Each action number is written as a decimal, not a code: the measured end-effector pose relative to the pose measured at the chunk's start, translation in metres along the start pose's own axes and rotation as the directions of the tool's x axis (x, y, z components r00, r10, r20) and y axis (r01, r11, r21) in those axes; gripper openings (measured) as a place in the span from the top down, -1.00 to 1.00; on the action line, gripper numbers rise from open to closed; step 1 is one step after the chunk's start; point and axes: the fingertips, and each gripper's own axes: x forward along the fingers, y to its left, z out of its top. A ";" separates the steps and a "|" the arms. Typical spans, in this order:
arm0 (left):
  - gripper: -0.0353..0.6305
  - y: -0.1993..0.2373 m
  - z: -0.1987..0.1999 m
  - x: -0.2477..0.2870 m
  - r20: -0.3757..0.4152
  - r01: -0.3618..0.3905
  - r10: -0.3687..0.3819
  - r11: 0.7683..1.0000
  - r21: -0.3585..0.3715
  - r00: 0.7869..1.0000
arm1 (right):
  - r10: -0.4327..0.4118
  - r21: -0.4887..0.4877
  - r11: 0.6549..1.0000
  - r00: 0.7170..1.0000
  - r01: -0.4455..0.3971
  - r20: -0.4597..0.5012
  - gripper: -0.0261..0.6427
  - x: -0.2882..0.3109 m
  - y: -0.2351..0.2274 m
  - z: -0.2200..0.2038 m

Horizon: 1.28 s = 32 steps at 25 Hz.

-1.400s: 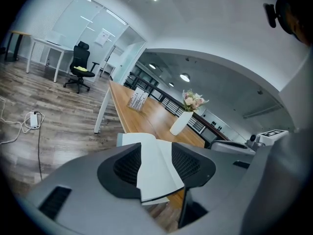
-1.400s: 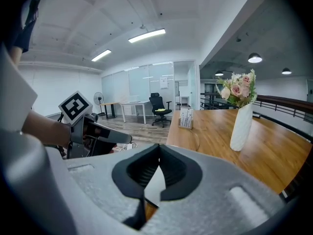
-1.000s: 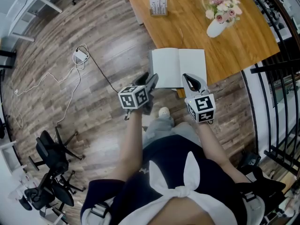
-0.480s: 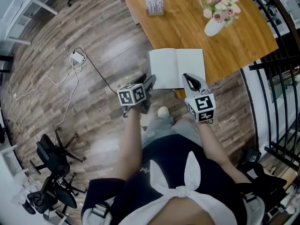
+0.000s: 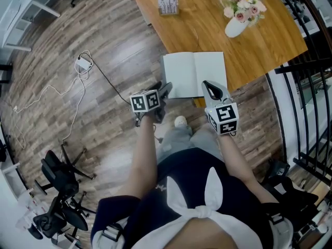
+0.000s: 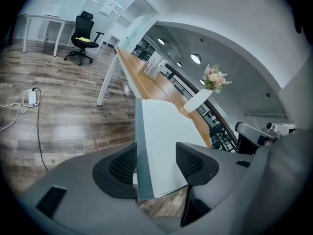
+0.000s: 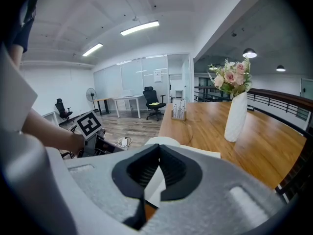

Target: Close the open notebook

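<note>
The open notebook (image 5: 194, 74) lies flat on the wooden table (image 5: 207, 25), white pages up, its near edge at the table's edge. My left gripper (image 5: 165, 90) is at the notebook's near left corner. In the left gripper view that corner (image 6: 161, 141), with its teal cover edge, stands between the jaws of the left gripper (image 6: 156, 163). They are opening and the pads do not press on it. My right gripper (image 5: 209, 87) is over the near edge of the right page. Its tips (image 7: 159, 148) meet, shut, with the white page (image 7: 195, 153) behind them.
A white vase of flowers (image 5: 236, 19) and a small card holder (image 5: 167, 4) stand farther back on the table. A charger and cable (image 5: 83, 64) lie on the wooden floor at the left, near office chairs (image 5: 57, 170). A black railing (image 5: 306, 97) runs along the right.
My left gripper has sunk a little at the notebook's left corner. The right gripper and the notebook have kept still.
</note>
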 end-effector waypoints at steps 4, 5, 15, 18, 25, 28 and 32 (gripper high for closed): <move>0.15 0.006 -0.003 0.007 -0.025 0.003 -0.003 1.000 -0.006 1.000 | 0.000 -0.002 1.000 1.000 0.000 -0.006 0.93 0.000 0.001 -0.001; 0.15 0.008 -0.003 0.008 -0.028 0.002 -0.002 1.000 -0.011 1.000 | -0.001 -0.003 1.000 1.000 0.001 -0.005 0.93 -0.001 0.001 -0.001; 0.14 0.019 -0.018 0.020 -0.057 0.046 -0.052 0.993 -0.105 0.997 | -0.010 -0.008 1.000 1.000 0.010 -0.006 0.93 -0.006 0.000 -0.003; 0.14 0.016 -0.023 0.023 -0.060 0.076 -0.084 0.988 -0.133 0.995 | -0.013 -0.008 1.000 1.000 0.013 -0.007 0.93 -0.007 -0.001 -0.003; 0.23 0.015 -0.024 0.021 -0.046 0.057 -0.064 0.989 -0.134 0.997 | -0.014 -0.004 1.000 1.000 0.014 -0.006 0.93 -0.011 -0.003 -0.004; 0.32 0.016 -0.023 0.018 -0.049 0.050 -0.057 0.991 -0.126 0.997 | -0.008 0.004 1.000 1.000 0.008 -0.003 0.93 -0.010 -0.002 -0.004; 0.44 0.016 -0.020 0.013 -0.040 0.033 -0.036 0.996 -0.085 0.999 | 0.001 -0.001 1.000 1.000 -0.001 0.002 0.93 -0.009 0.001 -0.002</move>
